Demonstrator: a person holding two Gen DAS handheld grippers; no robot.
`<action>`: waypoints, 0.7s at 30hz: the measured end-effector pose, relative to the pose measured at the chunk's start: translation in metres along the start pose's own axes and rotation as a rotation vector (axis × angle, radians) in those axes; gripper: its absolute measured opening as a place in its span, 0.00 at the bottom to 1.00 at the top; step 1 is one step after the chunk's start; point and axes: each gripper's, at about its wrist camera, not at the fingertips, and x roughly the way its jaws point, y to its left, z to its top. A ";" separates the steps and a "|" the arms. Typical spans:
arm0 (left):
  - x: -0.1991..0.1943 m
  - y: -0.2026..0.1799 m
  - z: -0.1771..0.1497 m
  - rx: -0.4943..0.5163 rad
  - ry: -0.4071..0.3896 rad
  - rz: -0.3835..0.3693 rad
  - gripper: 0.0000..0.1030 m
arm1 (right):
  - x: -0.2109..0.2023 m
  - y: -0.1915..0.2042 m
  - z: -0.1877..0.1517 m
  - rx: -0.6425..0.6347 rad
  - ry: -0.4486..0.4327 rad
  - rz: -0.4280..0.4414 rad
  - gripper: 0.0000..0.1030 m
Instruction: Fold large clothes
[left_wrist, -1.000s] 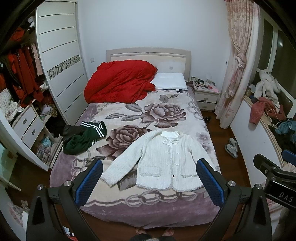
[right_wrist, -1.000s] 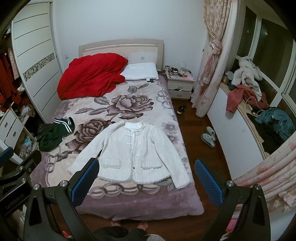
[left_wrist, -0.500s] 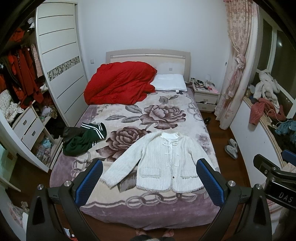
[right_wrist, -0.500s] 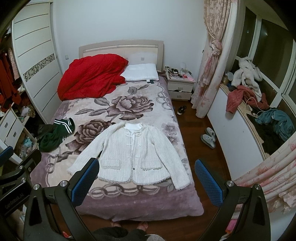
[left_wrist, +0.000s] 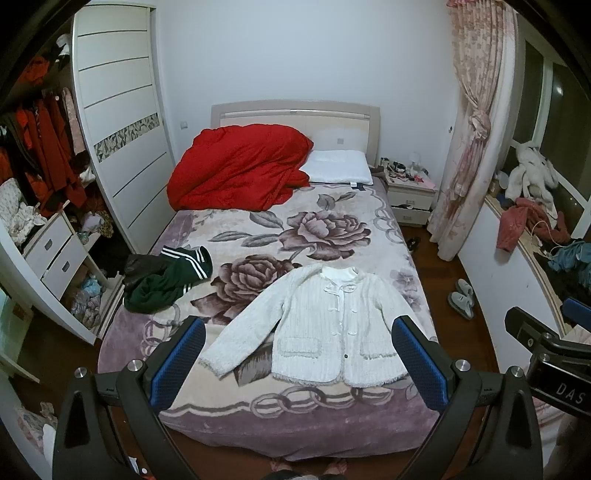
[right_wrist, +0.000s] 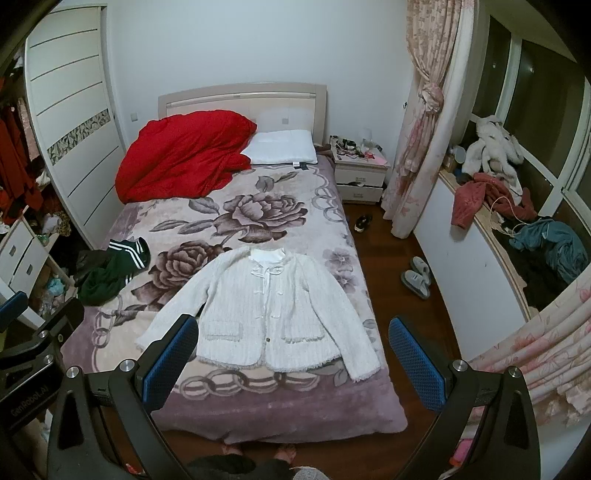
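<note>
A white knit cardigan (left_wrist: 332, 325) lies flat, face up, sleeves spread, on the near half of the bed (left_wrist: 258, 424); it also shows in the right wrist view (right_wrist: 273, 314). My left gripper (left_wrist: 301, 362) is open and empty, held high above the foot of the bed. My right gripper (right_wrist: 291, 362) is open and empty, also high above the foot of the bed, to the right of the left one. Neither touches the cardigan.
A green striped garment (left_wrist: 166, 280) lies at the bed's left edge. A red duvet (left_wrist: 240, 170) and white pillow (left_wrist: 340, 171) sit at the head. Wardrobe and drawers (left_wrist: 51, 254) stand left. Slippers (right_wrist: 417, 277), a nightstand (right_wrist: 360, 173) and a cluttered ledge (right_wrist: 517, 229) are right.
Both views have shifted slightly downward and back; the bed and cardigan sit a little lower in frame. Grippers stay open. Nothing on the bed moved.
</note>
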 end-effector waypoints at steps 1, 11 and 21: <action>0.000 0.000 -0.003 0.001 -0.001 0.000 1.00 | 0.004 -0.002 -0.006 0.002 -0.002 0.001 1.00; 0.045 -0.013 0.004 0.030 -0.009 0.017 1.00 | 0.013 0.004 0.031 0.062 0.026 0.012 1.00; 0.226 -0.019 -0.048 0.044 0.161 0.119 1.00 | 0.230 -0.123 -0.054 0.513 0.266 -0.061 0.76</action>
